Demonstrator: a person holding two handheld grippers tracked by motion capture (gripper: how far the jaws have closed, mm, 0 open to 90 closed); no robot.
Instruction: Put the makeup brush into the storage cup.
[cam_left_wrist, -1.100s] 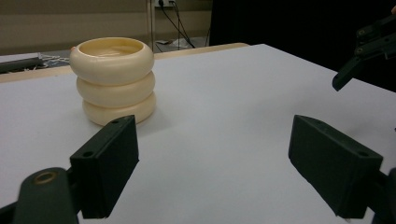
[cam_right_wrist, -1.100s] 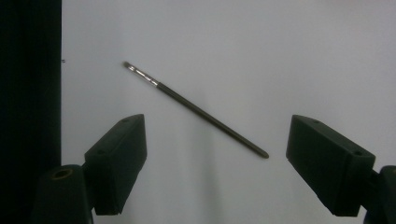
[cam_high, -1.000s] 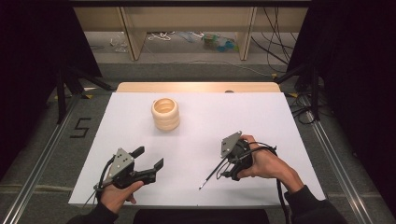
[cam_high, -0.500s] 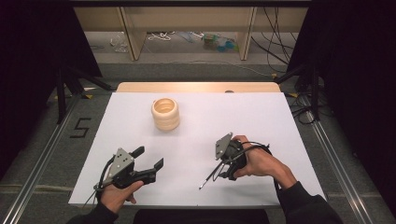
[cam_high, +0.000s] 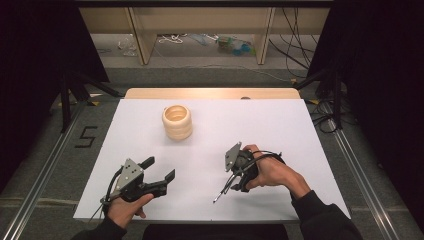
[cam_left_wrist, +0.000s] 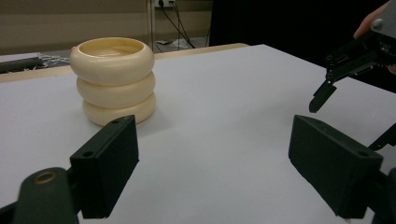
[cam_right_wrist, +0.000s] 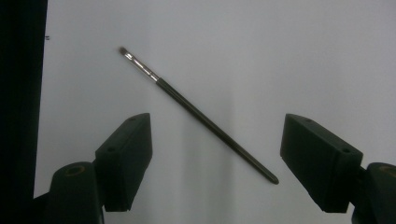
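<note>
R gripper (cam_right_wrist: 215, 154) wide open, empty, right above brush (cam_right_wrist: 196, 112) flat on tabletop (cam_right_wrist: 280, 56). Brush axis diagonal across jaw gap, bristles far-left; needs wrist twist. L gripper (cam_high: 159, 170) open, empty, well apart.

Even overhead light, soft shadows, dark surroundings, slight blur.

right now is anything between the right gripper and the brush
No. In the right gripper view the brush lies on bare white table, nothing between it and the open right gripper above.
</note>
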